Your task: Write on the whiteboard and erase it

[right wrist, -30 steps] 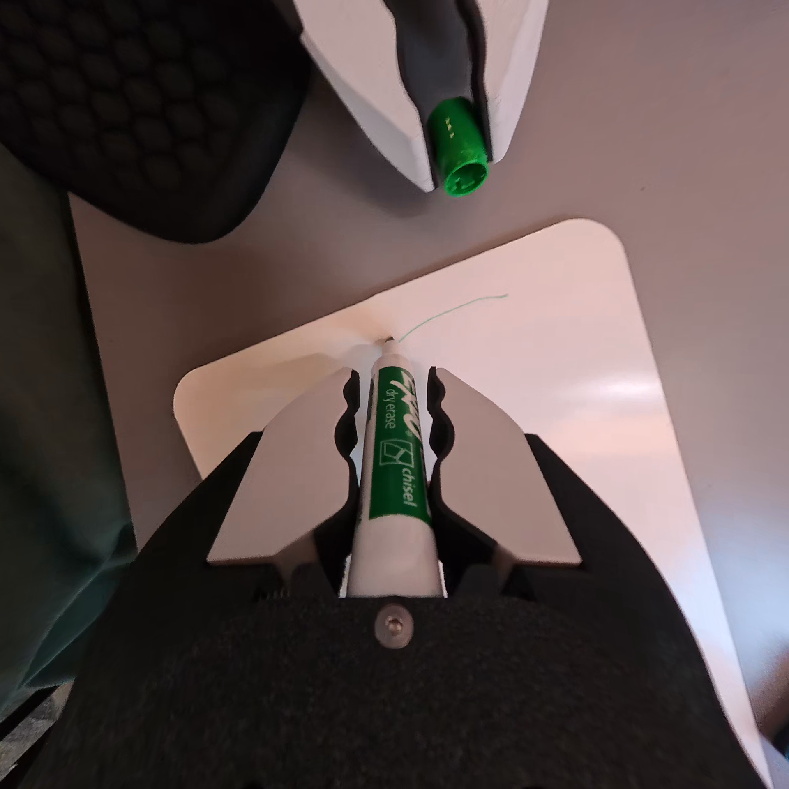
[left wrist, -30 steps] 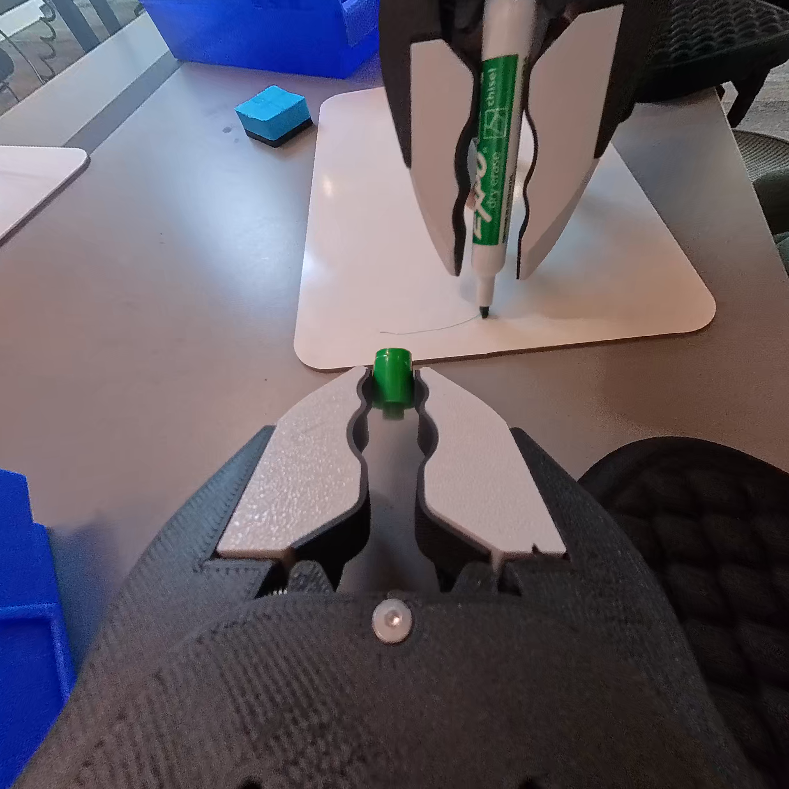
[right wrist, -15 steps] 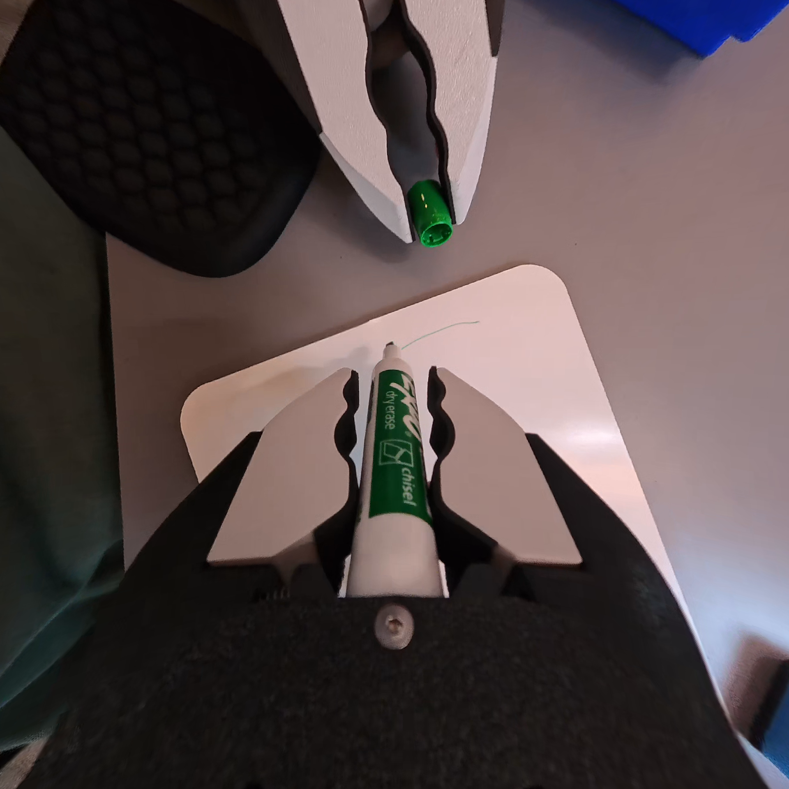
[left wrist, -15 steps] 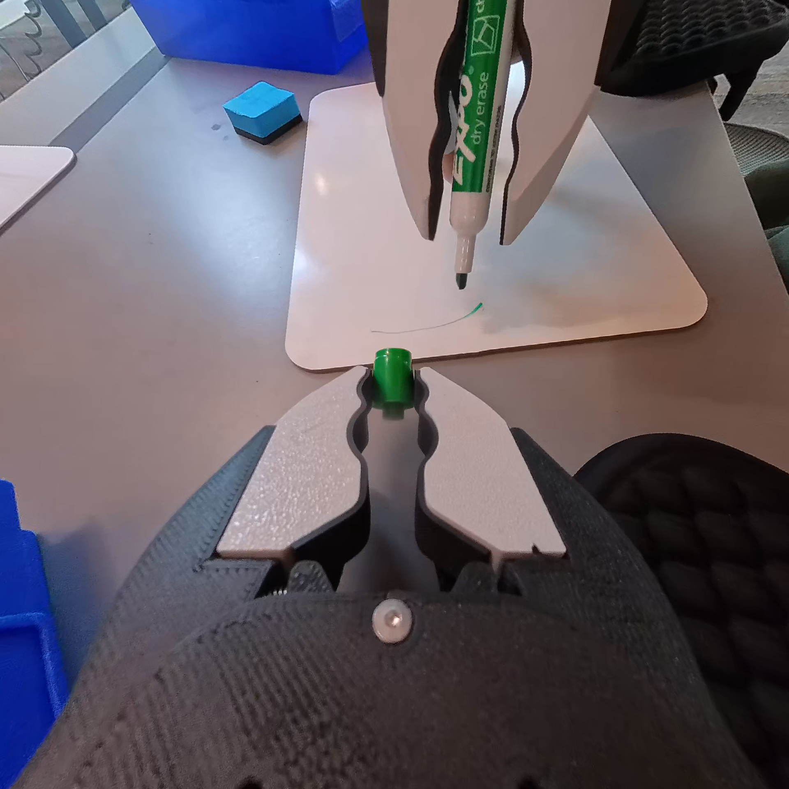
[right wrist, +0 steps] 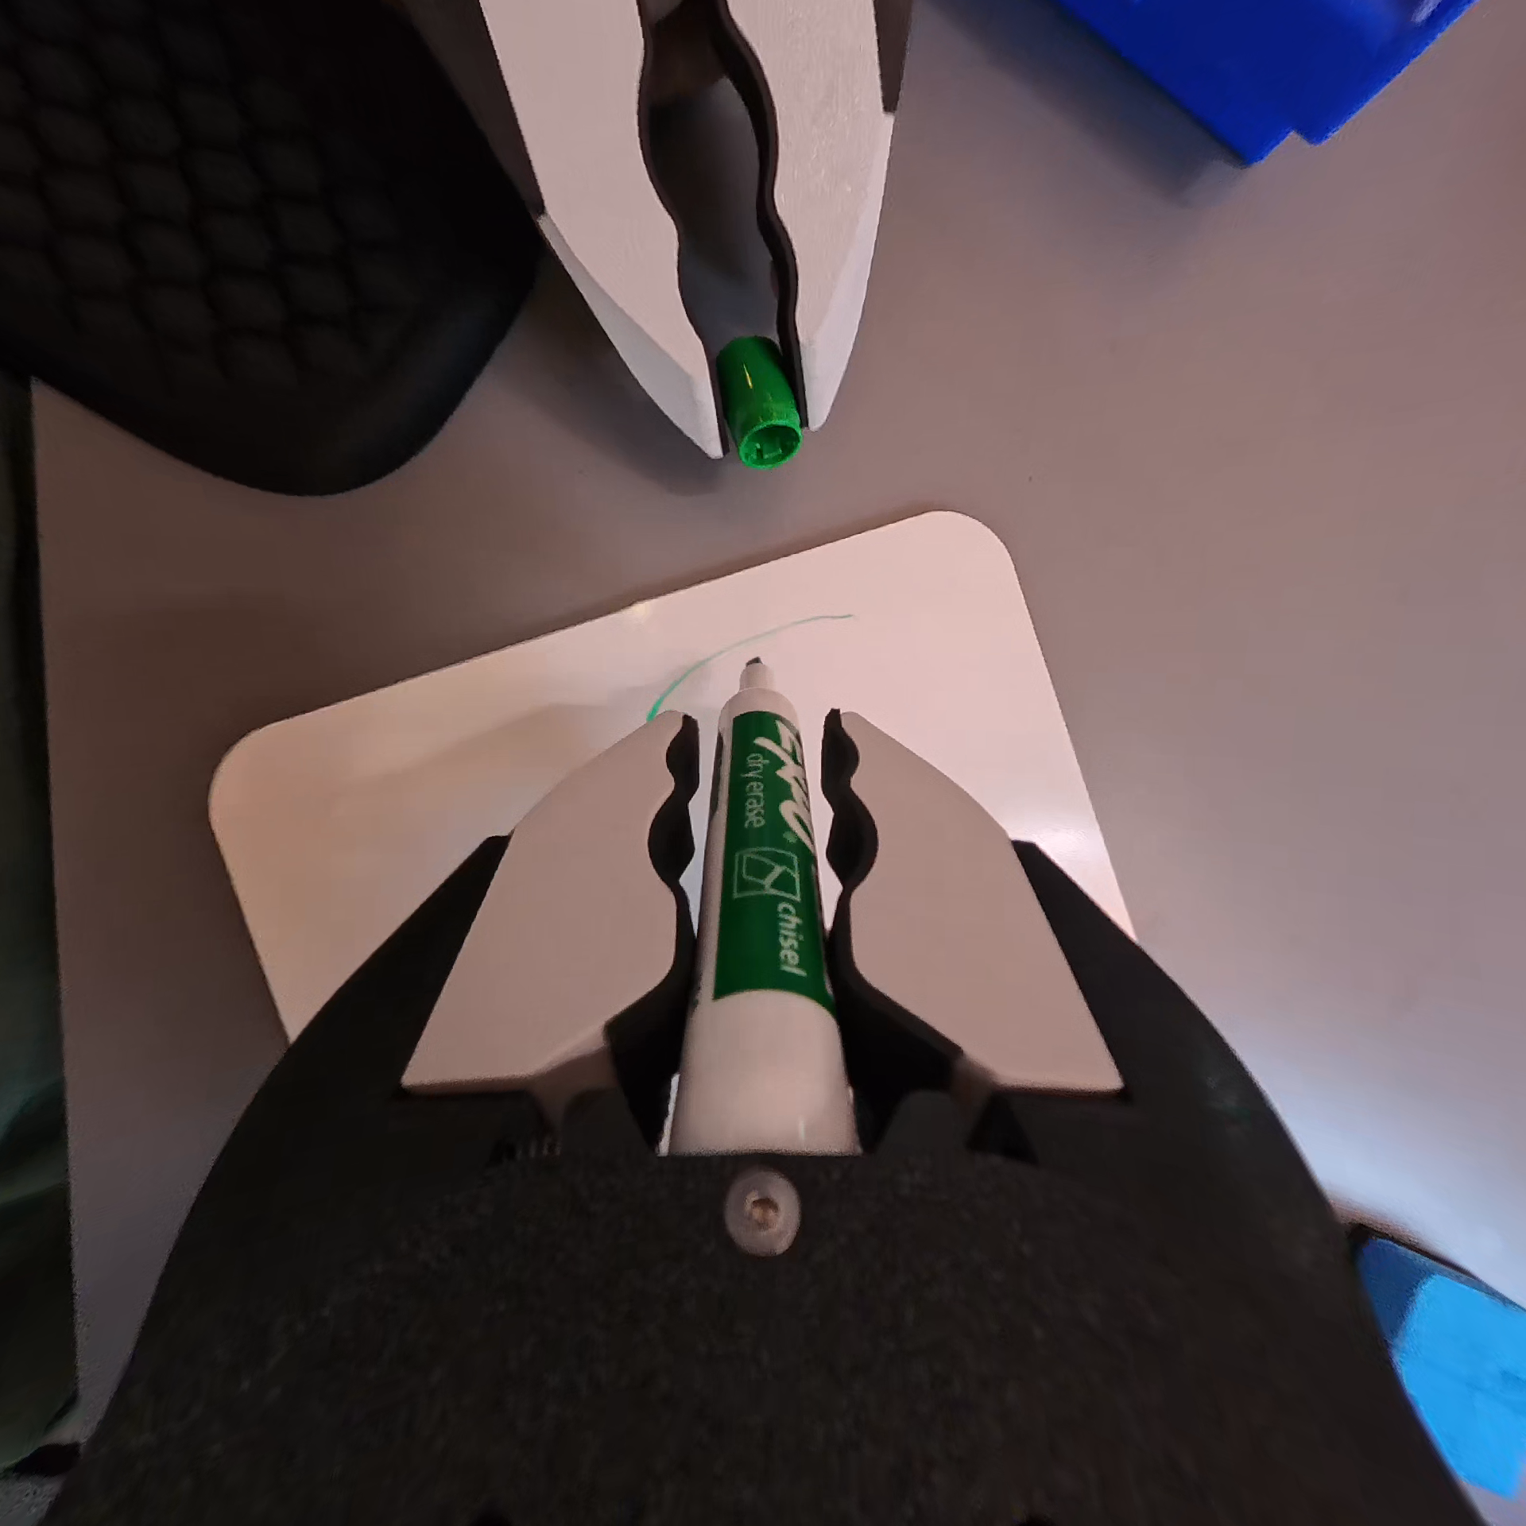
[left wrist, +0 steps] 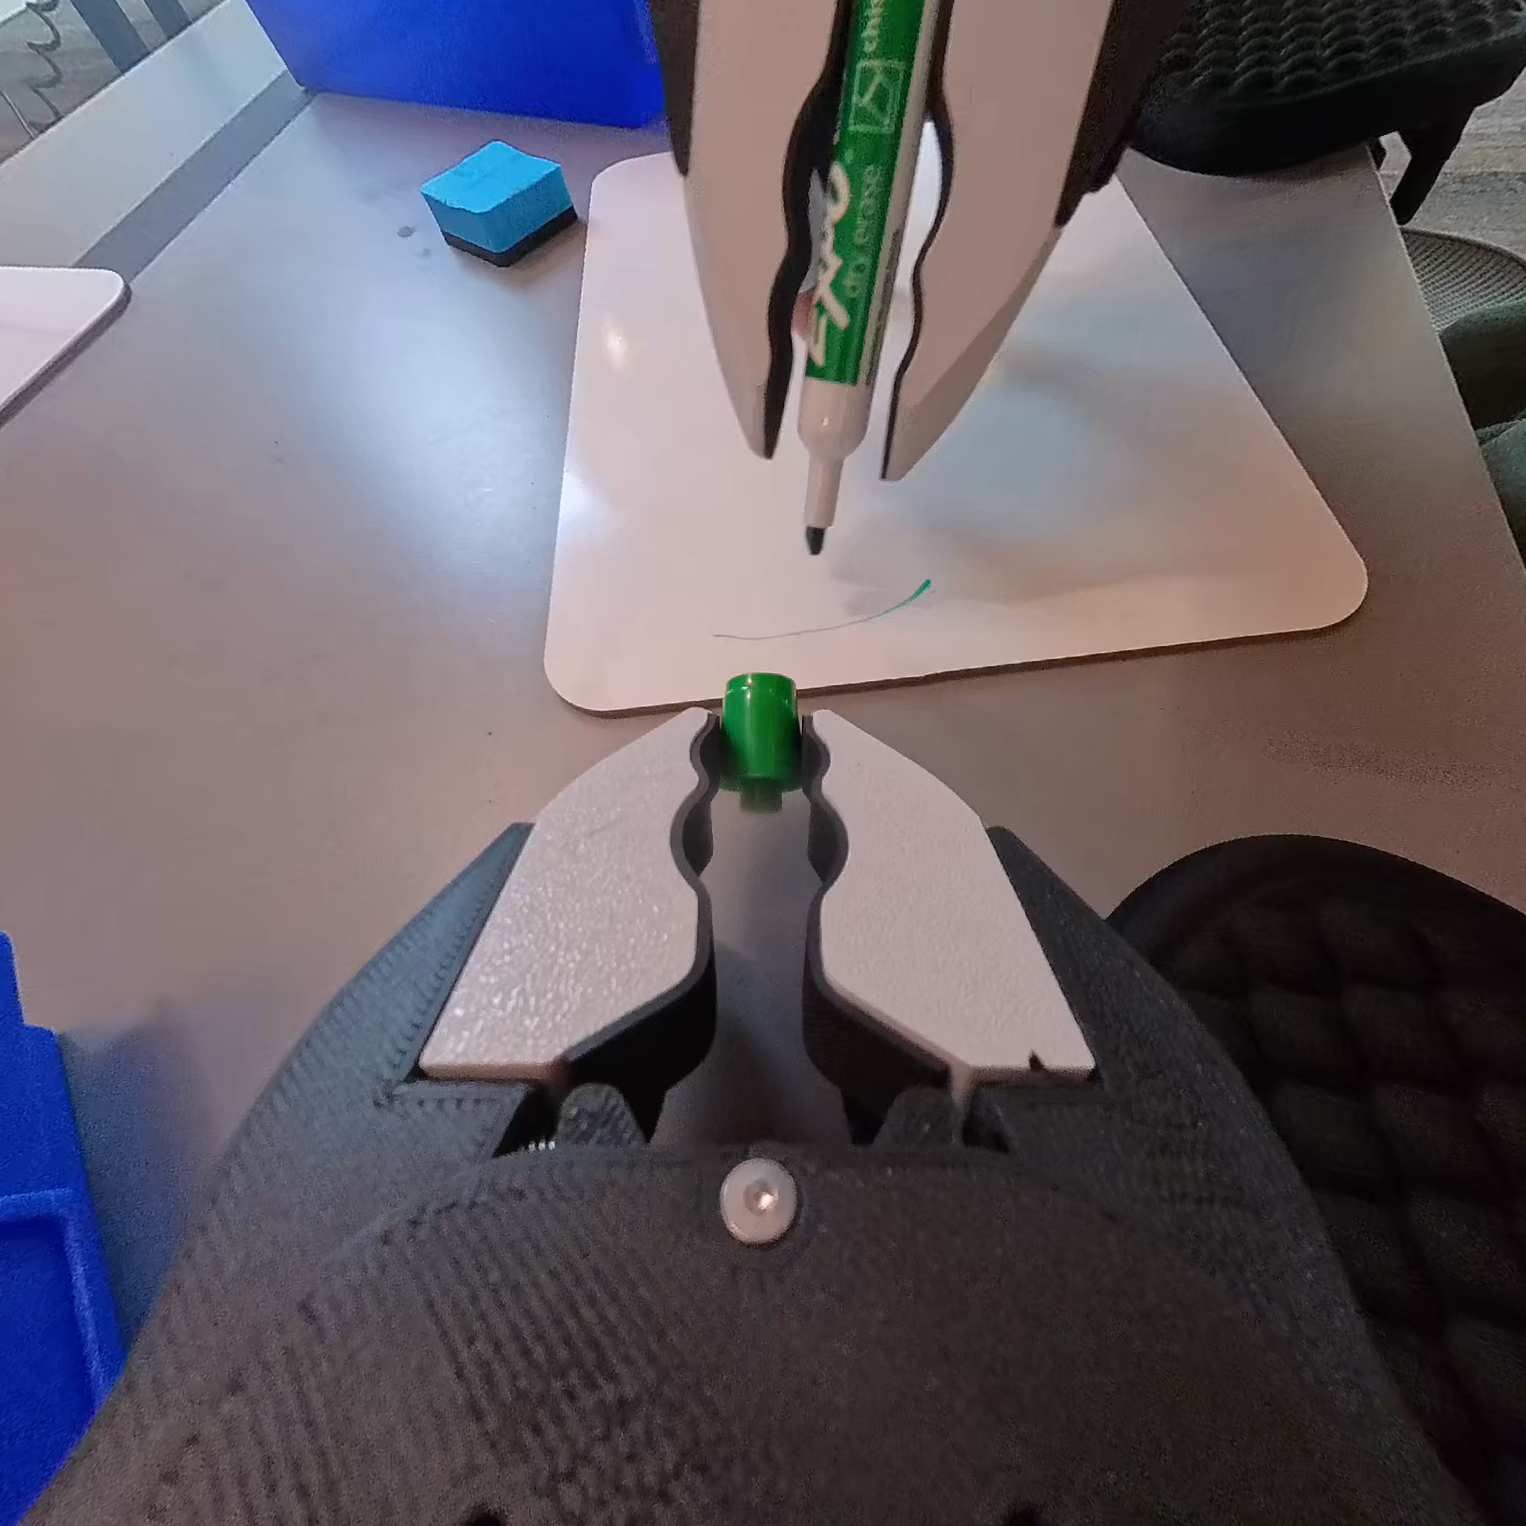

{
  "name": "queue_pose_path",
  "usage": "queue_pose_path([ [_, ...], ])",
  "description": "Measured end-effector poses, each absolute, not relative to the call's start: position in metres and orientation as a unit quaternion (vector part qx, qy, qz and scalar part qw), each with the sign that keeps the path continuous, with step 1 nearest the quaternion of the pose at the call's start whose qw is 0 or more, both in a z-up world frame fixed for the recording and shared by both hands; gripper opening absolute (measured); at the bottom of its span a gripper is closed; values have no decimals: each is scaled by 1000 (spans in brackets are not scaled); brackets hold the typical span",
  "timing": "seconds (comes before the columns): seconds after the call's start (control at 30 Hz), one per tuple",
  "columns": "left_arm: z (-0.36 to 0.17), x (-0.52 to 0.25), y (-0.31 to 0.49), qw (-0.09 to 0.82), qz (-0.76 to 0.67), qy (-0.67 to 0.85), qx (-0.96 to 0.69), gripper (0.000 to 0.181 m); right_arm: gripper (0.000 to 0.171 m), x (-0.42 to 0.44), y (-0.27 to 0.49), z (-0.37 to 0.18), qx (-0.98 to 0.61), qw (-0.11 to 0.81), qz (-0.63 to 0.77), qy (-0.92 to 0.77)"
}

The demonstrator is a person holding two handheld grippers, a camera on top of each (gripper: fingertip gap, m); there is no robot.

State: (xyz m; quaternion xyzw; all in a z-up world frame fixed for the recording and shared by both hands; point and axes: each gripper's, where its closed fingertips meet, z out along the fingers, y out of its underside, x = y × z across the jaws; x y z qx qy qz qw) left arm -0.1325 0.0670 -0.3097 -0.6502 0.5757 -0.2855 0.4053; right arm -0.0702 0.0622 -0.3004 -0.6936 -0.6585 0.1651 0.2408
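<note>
Left wrist view is showing the grey table [left wrist: 248,512] carrying the white whiteboard [left wrist: 1156,462], which is lying flat just beyond the left gripper [left wrist: 755,727], its near edge almost under the fingertips. A blue bin [left wrist: 462,49] is sitting at the far edge, and a blue eraser [left wrist: 498,202] is resting on the table just left of the board's far left corner, apart from it. The right gripper [left wrist: 826,458] is coming in from the far side, pointing down and toward the camera, its fingers clenching the barrel of the green dry-erase marker [left wrist: 859,272]. The marker's long axis is running along those fingers, tip leading. That tip is hanging just above the board, apparently not touching, a little to the left of the thick end of the thin green line [left wrist: 826,623] curving near the board's near edge.

The left gripper is pinching the green marker cap [left wrist: 758,731] at its fingertips, open end facing the board, near the marker tip and roughly in line with it. Judging from this, the coming move turns on that alignment: either the tip is dropping back to the board, or going into the cap. The eraser is lying well away from both grippers.
</note>
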Motion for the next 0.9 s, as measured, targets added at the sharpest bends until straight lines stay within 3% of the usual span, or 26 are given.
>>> queue_pose_path([
  [0.37,-311,-133,66,403,-280,582,-649,19,31,-91,90,-314,-622,197,76,-754],
  [0.9,-313,-135,65,399,-276,585,-650,19,31,-92,93,-319,-702,161,167,-673],
])
